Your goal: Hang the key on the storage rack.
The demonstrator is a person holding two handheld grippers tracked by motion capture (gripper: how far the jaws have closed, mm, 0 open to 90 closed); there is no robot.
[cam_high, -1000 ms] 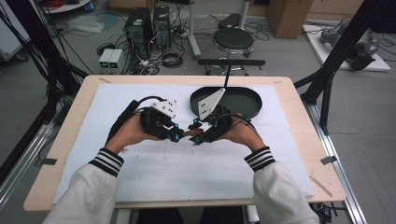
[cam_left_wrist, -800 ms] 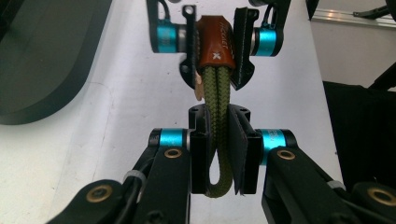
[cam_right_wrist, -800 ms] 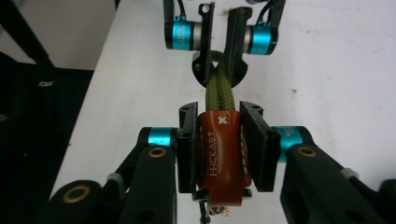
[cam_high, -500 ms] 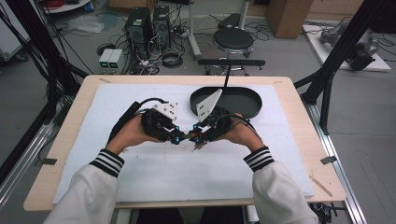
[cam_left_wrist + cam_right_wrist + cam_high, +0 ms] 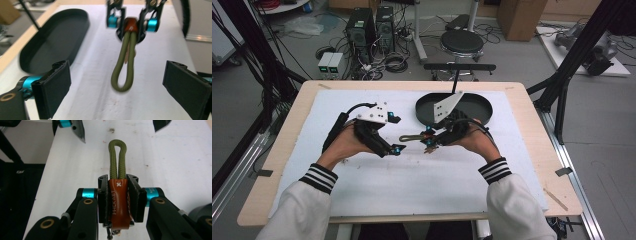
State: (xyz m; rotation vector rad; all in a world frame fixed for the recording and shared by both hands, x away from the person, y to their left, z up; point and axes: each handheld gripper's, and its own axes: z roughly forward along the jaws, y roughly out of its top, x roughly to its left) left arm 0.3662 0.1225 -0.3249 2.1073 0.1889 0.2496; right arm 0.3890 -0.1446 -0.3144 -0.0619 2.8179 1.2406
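Note:
An olive cord loop (image 5: 408, 137) with a brown leather tab (image 5: 119, 200) hangs just above the white mat. My right gripper (image 5: 119, 197) is shut on the leather tab, and the loop (image 5: 117, 157) sticks out past its jaws toward the left gripper. My left gripper (image 5: 120, 87) has just been opening. Its jaws stand wide on either side of the loop's free end (image 5: 123, 75) without touching it. In the high view the left gripper (image 5: 397, 134) faces the right gripper (image 5: 428, 141) mid-table.
A black oval tray (image 5: 479, 107) lies behind the right hand, at the mat's far side, and in the left gripper view the tray (image 5: 52, 42) sits to the left. A white mat (image 5: 412, 180) covers the wooden table.
The left gripper's jaws, closed on the loop's end before, now stand wide apart and have let it go. Both hands stay where they were.

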